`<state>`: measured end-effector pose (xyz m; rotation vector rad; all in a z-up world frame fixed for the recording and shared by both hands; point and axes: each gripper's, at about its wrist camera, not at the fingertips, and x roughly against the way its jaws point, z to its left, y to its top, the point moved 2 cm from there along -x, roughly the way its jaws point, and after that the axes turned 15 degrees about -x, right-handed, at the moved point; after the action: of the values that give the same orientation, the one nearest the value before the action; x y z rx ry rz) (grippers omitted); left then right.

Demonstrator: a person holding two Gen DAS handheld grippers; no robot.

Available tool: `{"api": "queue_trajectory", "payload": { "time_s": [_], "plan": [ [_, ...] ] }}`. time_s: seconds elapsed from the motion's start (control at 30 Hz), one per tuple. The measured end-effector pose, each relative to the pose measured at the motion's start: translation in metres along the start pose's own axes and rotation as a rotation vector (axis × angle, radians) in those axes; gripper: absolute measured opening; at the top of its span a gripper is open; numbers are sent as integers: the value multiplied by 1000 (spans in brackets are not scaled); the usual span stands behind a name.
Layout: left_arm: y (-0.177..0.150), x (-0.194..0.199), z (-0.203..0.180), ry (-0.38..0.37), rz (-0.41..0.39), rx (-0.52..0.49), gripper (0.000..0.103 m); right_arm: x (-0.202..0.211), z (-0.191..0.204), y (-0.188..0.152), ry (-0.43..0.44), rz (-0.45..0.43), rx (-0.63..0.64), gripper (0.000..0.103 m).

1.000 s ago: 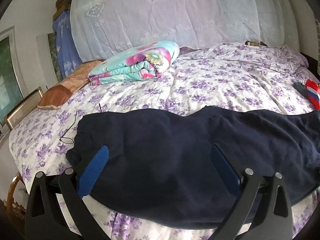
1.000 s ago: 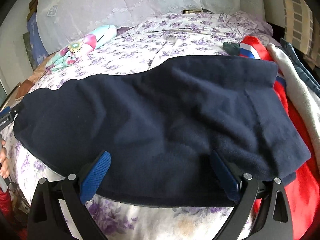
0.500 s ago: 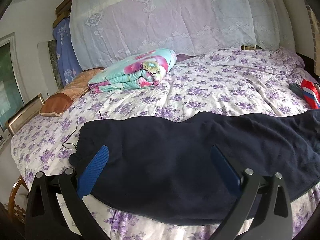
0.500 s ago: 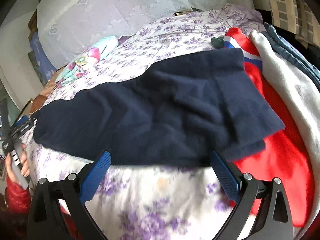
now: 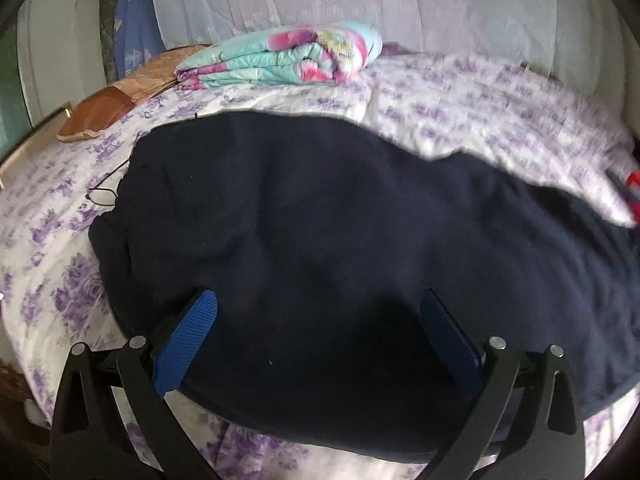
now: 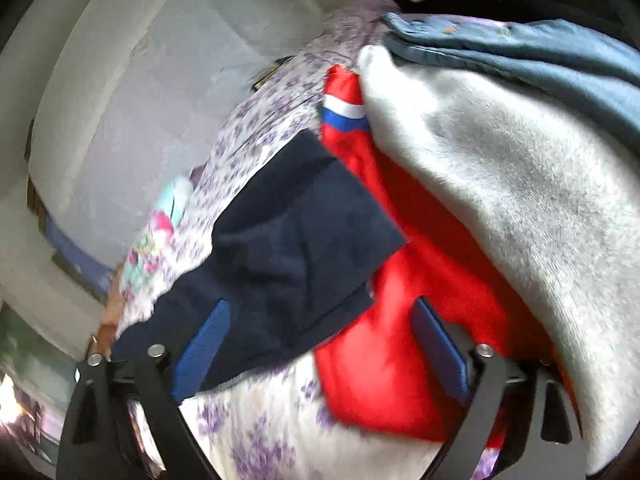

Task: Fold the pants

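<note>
On my left gripper (image 5: 318, 330) the blue pads stand wide apart with nothing clamped between them; the jaws hover over the near edge of the navy pants (image 5: 340, 248), and whether the tips touch the cloth I cannot tell. The pants lie spread flat on the bed (image 5: 460, 100), covered in a purple-flowered sheet. Their long axis runs across this view from left to right, roughly along the near edge of the bed, with one end bunched a little at the left and the rest stretching off toward the right. A thin dark cord (image 5: 105, 190) trails from that left end onto the sheet. Behind the pants, well apart, a folded floral quilt (image 5: 280, 58) sits near the headboard.

Moving right, my right gripper (image 6: 320, 342) is also spread wide and holds nothing, though its jaws have just been closing a little. This view is rolled. The squared right end of the pants (image 6: 288, 248) lies just ahead of the left pad, overlapping a red garment (image 6: 404, 320) that fills the space between the pads. To its right a grey fleece garment (image 6: 500, 184) lies partly over the red one, and a blue denim piece (image 6: 540, 56) lies at the top.
</note>
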<state>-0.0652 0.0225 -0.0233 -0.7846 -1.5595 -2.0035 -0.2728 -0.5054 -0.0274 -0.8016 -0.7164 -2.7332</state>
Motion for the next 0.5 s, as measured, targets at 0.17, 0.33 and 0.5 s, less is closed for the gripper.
{"api": "queue_trajectory", "payload": {
  "time_s": [0.17,0.33,0.5],
  "plan": [
    [-4,-1,-3,10,2,-17,99,-18,2,9,-35,-17,-7,77],
    [-4,0,-2,-3,-3,-13,99,-28,4,8,-63,1,10,62],
    [-4,1,3,-26,-17,3,99,-19,2,-7,-38,-5,-17,56]
  ]
}}
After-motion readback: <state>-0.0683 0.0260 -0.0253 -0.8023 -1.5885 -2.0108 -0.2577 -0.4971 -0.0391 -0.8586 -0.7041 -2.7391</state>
